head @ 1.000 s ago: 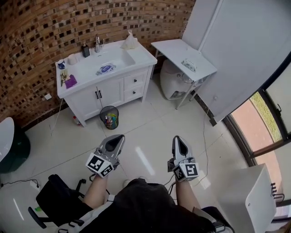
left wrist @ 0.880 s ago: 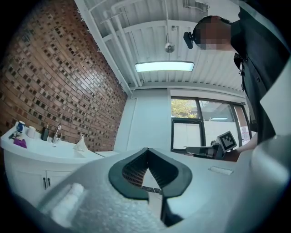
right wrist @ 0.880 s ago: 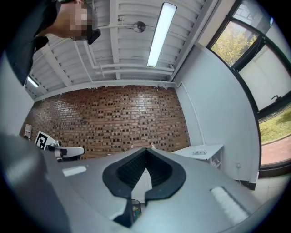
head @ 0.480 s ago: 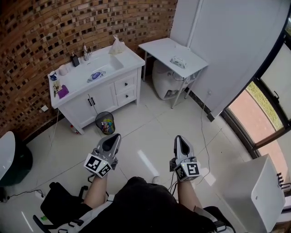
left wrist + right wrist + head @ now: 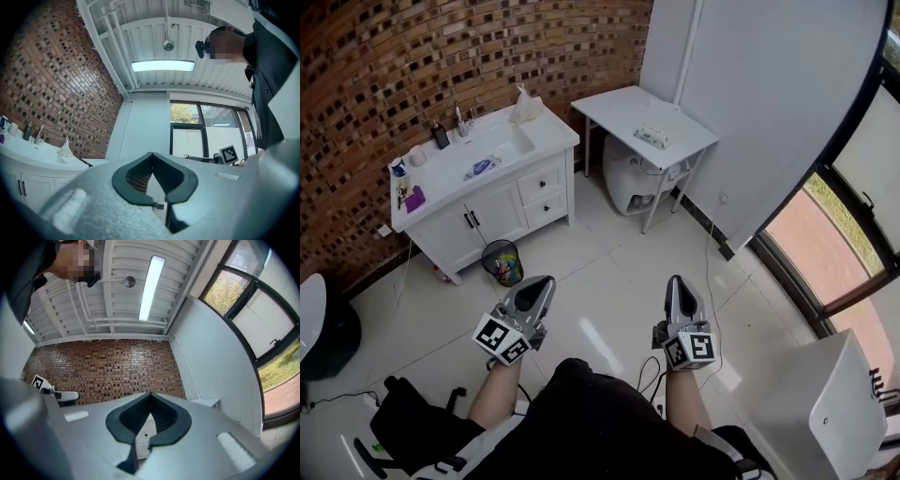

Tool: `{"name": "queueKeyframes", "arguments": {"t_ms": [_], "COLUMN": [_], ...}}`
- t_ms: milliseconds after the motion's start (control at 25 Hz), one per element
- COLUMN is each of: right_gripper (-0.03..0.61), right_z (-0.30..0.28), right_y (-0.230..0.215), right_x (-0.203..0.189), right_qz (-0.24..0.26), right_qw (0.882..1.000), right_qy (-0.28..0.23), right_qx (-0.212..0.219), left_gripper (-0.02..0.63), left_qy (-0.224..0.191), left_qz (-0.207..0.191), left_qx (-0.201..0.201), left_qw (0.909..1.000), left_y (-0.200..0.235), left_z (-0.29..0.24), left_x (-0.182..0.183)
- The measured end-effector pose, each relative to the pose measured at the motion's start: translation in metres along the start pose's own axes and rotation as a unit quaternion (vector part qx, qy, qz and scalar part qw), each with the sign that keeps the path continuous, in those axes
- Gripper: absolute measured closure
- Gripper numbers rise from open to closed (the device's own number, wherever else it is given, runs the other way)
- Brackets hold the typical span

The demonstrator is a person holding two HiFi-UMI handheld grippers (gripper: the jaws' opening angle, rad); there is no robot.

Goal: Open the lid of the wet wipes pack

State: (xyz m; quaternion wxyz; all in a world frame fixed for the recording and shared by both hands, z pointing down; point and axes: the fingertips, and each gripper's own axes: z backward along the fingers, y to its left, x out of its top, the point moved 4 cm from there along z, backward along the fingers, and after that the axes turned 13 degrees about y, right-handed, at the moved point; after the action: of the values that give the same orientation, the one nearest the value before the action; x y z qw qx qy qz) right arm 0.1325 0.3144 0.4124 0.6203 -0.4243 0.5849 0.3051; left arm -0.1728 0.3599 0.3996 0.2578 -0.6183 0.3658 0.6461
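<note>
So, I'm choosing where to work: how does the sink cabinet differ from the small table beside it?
The sink cabinet is closed in front with doors and drawers. The small table stands on thin legs, open underneath, with a white rounded thing beneath it. The cabinet's top carries several things, bottles and a blue pack among them, while the table carries one small pale item. Both are white.

I see the wet wipes pack [image 5: 652, 136] as a small, pale, oblong packet lying flat on the white surface [image 5: 611, 108] that stands against the light wall. It sits alone there, toward the far side of the top, its long side running roughly along the surface's length. From my head view it is too small to tell whether its lid is up or down.
</note>
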Motion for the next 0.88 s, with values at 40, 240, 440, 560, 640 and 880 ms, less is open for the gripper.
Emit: {"name": "queueKeyframes", "arguments": {"t_ms": [40,240,440,560,640,880], "right_gripper": [0.574,0.574,0.574,0.574,0.574,0.574], "right_z": [0.001,0.023,0.041,0.042,0.043,0.031], "right_y": [-0.006,-0.056,-0.098,-0.11,-0.113,-0.123], "right_x": [0.004,0.002,-0.009,-0.013,-0.015,-0.036], "right_qz": [0.004,-0.034,-0.05,-0.057,-0.055,-0.058], "right_qw": [1.0,0.999,0.999,0.998,0.998,0.996], "right_qy": [-0.005,-0.006,0.001,0.003,0.01,0.048], "right_qx": [0.004,0.0,-0.017,-0.022,-0.023,-0.037], "left_gripper": [0.612,0.612,0.612,0.612,0.612,0.612], "left_qy": [-0.002,0.013,0.027,0.034,0.037,0.066], "left_qz": [-0.002,0.0,0.012,0.003,0.001,0.003], "left_qx": [-0.001,-0.017,-0.032,-0.038,-0.039,-0.049], "left_qw": [1.0,0.9998,0.9991,0.9987,0.9986,0.9966], "left_y": [-0.003,-0.036,-0.062,-0.064,-0.063,-0.059], "left_z": [-0.008,-0.052,-0.087,-0.101,-0.107,-0.127], "left_x": [0.002,-0.013,-0.024,-0.02,-0.019,-0.035]}}
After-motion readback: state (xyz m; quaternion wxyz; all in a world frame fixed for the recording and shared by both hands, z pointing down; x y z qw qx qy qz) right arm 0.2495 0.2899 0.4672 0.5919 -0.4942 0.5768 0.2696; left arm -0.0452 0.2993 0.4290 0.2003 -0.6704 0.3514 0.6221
